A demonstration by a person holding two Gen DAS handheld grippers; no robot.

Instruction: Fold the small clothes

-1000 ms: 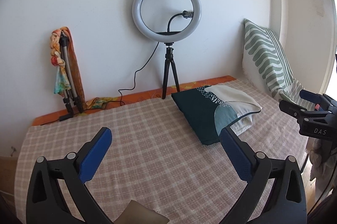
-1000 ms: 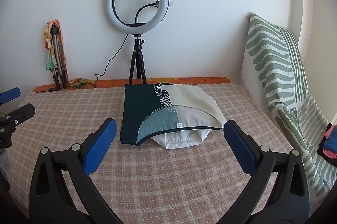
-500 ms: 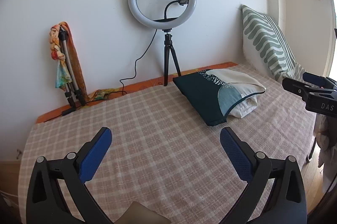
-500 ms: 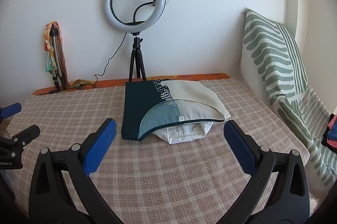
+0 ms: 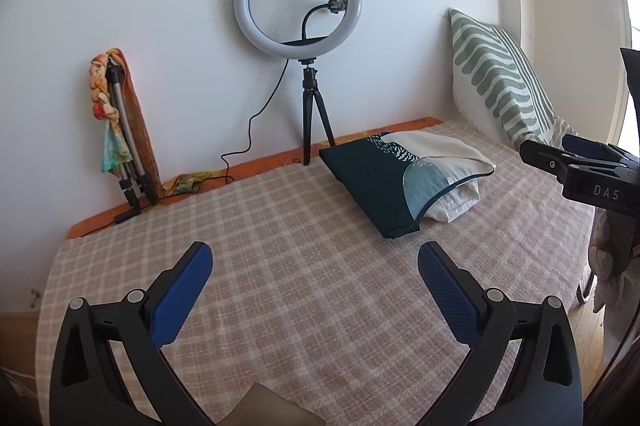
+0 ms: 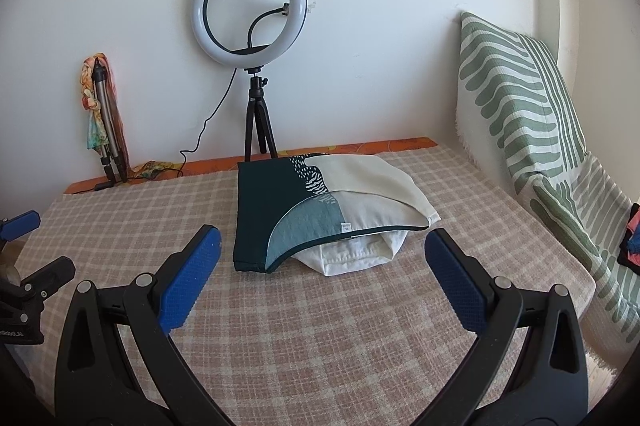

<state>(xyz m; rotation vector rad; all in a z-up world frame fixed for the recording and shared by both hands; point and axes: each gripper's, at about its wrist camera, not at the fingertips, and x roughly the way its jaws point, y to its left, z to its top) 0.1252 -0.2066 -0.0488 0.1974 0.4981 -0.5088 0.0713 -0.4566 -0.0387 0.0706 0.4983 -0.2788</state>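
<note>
Both the left gripper (image 5: 315, 266) and right gripper (image 6: 323, 252) hover with jaws wide and empty. Ahead on the checked bedcover (image 6: 320, 346) lies the folded clothes pile (image 6: 320, 210); soft, light, floppy cloth, best pinched at a near corner.

"DAS" in white caps on side of right gripper (image 5: 592, 162), seen in left wrist view. Small white tag (image 6: 345, 226) on folded cloth (image 6: 320, 210) has print, too small to read. No other legible txt.
</note>
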